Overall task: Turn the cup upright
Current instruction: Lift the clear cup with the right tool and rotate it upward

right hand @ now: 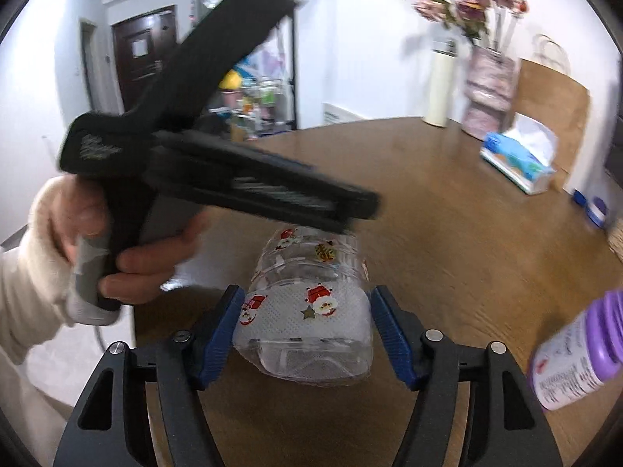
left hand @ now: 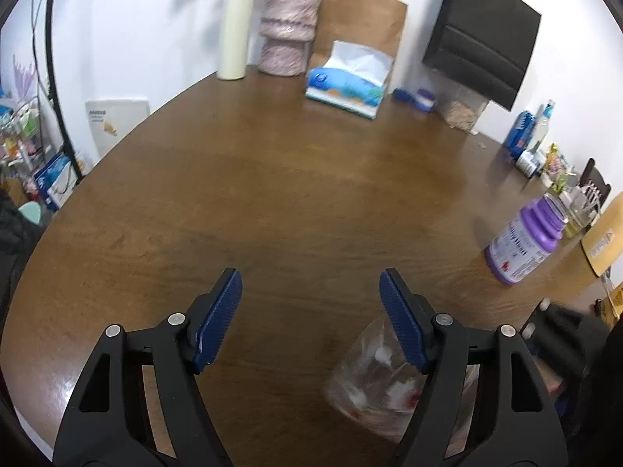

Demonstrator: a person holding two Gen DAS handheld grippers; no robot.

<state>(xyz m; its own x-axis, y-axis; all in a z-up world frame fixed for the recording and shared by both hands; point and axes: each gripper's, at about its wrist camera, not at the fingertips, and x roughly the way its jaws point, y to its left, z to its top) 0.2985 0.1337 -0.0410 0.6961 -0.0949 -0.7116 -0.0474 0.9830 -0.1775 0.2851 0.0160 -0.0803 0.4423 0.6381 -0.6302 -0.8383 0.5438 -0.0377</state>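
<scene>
**Cup lies between the right tongs**

One clear plastic cup [right hand: 307,311] with Santa stickers lies on its side on the tabletop [right hand: 447,233], long axis pointing away. The right tongs [right hand: 303,334] straddle it, spread, pads just beside its walls. The left tongs [left hand: 311,319] hang spread and empty above it. One purple bottle [right hand: 576,354] stands right of the cup.

A brown wooden surface [left hand: 272,179] is set against a white wall [left hand: 155,19]. A dark brown door [right hand: 142,54] is seen in the right wrist view, beyond a cluttered shelf rack [right hand: 253,101]. A chair back [left hand: 593,179] is visible at the surface's far right edge. Soft reflections are cast on the wood.
</scene>
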